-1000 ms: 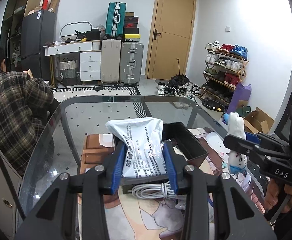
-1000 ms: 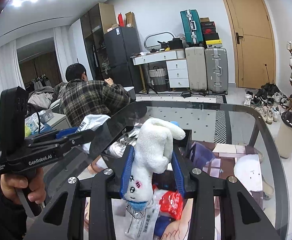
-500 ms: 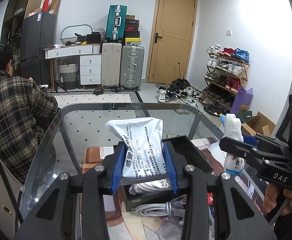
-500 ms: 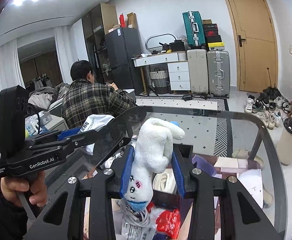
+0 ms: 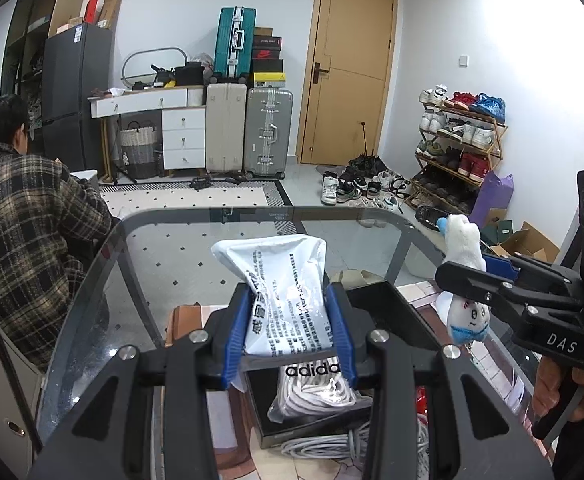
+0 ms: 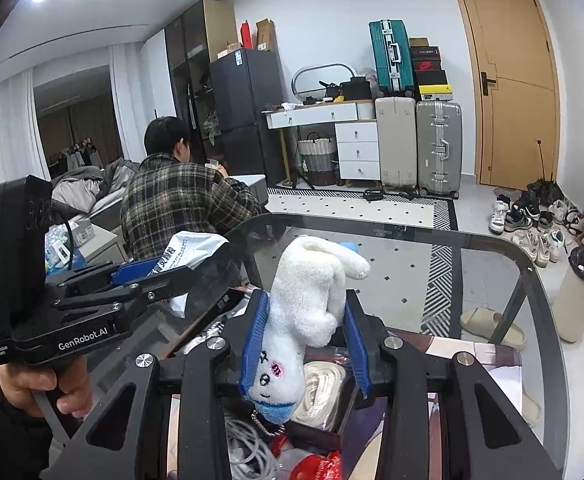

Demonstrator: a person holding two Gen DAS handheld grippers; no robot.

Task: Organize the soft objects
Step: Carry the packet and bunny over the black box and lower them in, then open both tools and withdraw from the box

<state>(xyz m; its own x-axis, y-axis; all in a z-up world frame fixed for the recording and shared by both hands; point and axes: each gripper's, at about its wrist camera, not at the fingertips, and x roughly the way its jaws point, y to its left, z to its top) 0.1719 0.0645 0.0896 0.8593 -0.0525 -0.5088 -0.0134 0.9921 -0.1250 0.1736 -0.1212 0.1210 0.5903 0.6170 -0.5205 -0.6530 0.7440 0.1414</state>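
Observation:
My left gripper point(image 5: 287, 324) is shut on a white plastic packet point(image 5: 279, 292) printed with black text and holds it above a black box point(image 5: 388, 320) on the glass table. In the box lies a clear Adidas bag of white cord point(image 5: 316, 388). My right gripper point(image 6: 304, 340) is shut on a white plush toy point(image 6: 304, 312) with a blue end, held upside down over the same box point(image 6: 324, 432). The toy also shows in the left wrist view point(image 5: 466, 280), and the packet in the right wrist view point(image 6: 187, 248).
The glass table point(image 5: 163, 248) has a rounded far edge. Grey cables point(image 5: 324, 446) lie beside the box, and red wrapping point(image 6: 320, 464) near it. A person in a plaid shirt point(image 5: 19, 240) sits at the left. Suitcases, a door and a shoe rack stand behind.
Both grippers have risen and drawn back with their objects. The black box now sits lower in view, and the Adidas bag of cord has come into sight inside it.

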